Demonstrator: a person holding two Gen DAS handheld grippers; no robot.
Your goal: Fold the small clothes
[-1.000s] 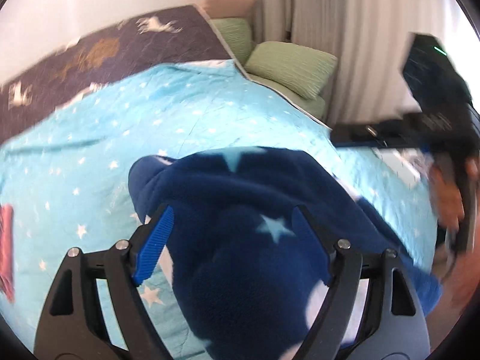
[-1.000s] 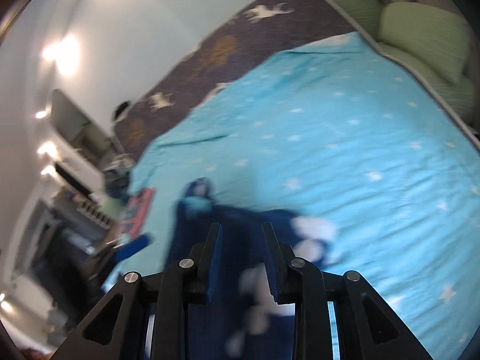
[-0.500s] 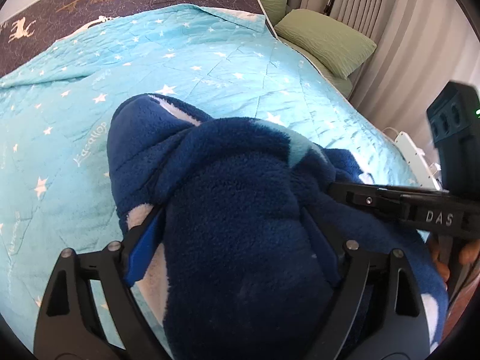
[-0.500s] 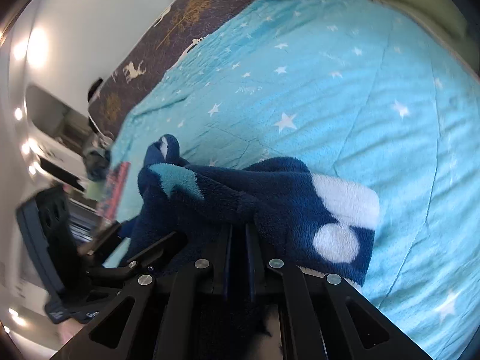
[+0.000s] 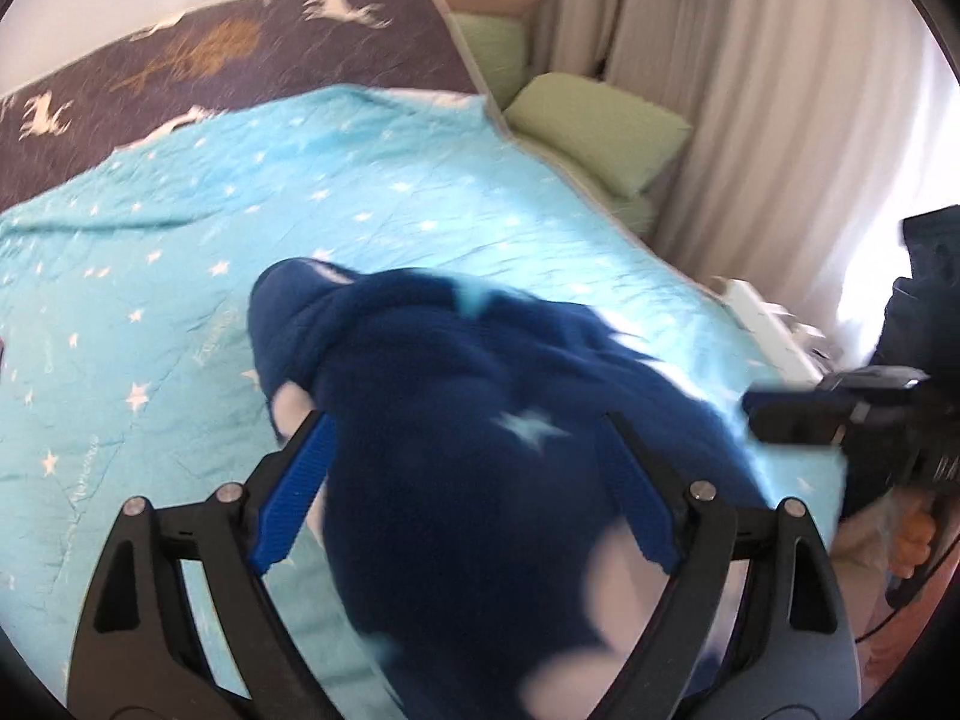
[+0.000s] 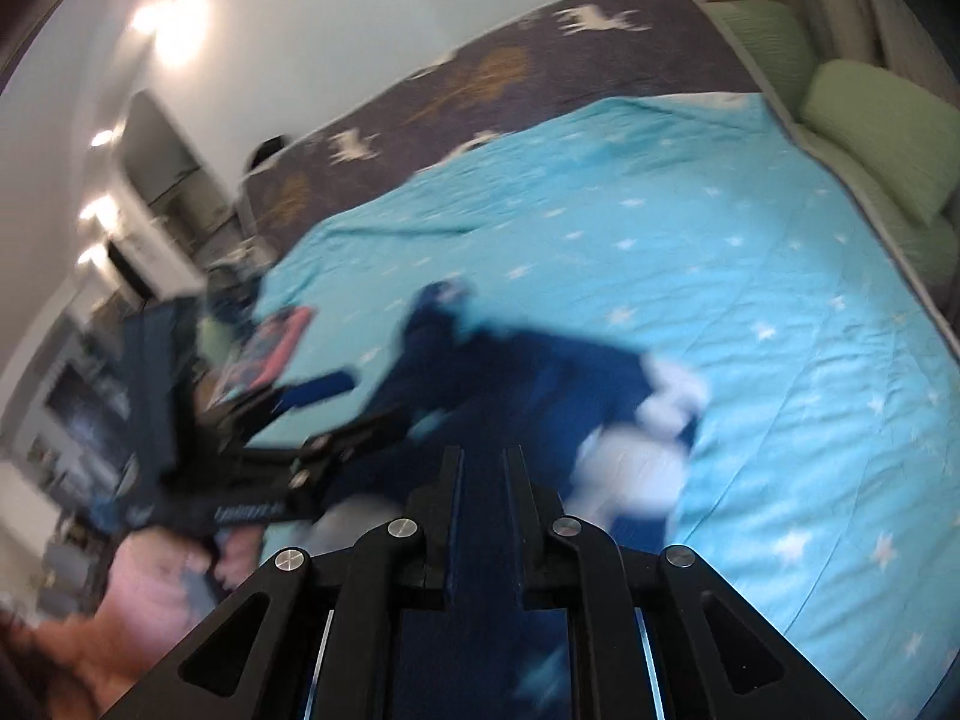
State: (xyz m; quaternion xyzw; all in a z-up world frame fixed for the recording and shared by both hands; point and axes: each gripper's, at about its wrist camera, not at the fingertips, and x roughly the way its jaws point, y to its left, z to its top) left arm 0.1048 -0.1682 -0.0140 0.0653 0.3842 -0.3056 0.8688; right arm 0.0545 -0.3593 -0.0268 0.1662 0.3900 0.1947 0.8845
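The navy fleece garment (image 5: pixel 456 360) is bunched up on the turquoise star-print quilt (image 5: pixel 420 192) of the bed, near its front edge. It's plush stuff: deep blue pile, pale stars, rounded white patches, with a rolled lobe sticking out toward the far side, cuff or hood, hard to say through the blur. The left tool (image 5: pixel 465 420) is spread wide, its jaws just having opened, and the thick fleece bulges up between the blue pads rather than being pinched. The right tool (image 6: pixel 483 453) is clenched narrow on a fold of that same navy fabric, though its jaws have just eased a touch. This should handle light and floppy, no stiffness at all, grippy pile, springy enough to puff back out of a crease. Best bet is to pinch a single hem or corner, not the fat middle, and pull it flat first.
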